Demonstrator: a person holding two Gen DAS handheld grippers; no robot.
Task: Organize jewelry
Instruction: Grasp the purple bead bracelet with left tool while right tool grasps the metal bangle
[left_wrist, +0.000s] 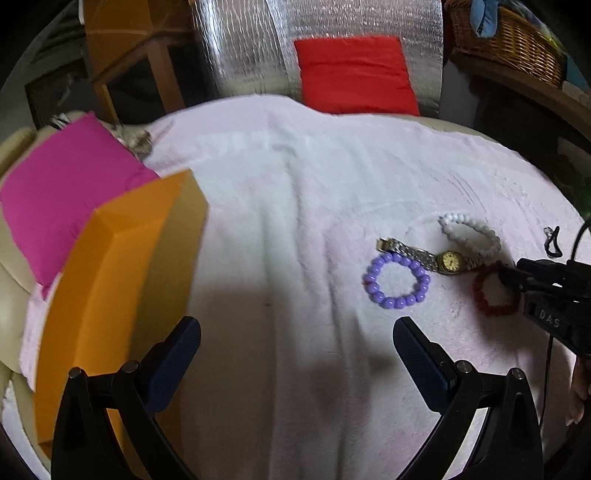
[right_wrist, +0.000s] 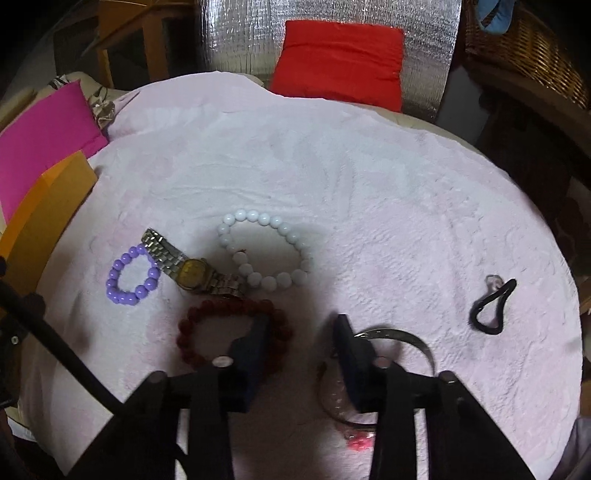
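Jewelry lies clustered at centre-left of the right wrist view — the right gripper (right_wrist: 301, 325), spread and holding nothing, hovers just beside the red bead bracelet (right_wrist: 207, 325), likely its next pick, while the left gripper (left_wrist: 295, 332) waits spread near the orange box (left_wrist: 110, 277).

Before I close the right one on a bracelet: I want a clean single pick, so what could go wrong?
The right hand-held gripper is open over the dark red bracelet, whose far beads seem to touch the watch strap, so lifting may drag the watch. The right finger overlaps a metal bangle, which could get pinched too.
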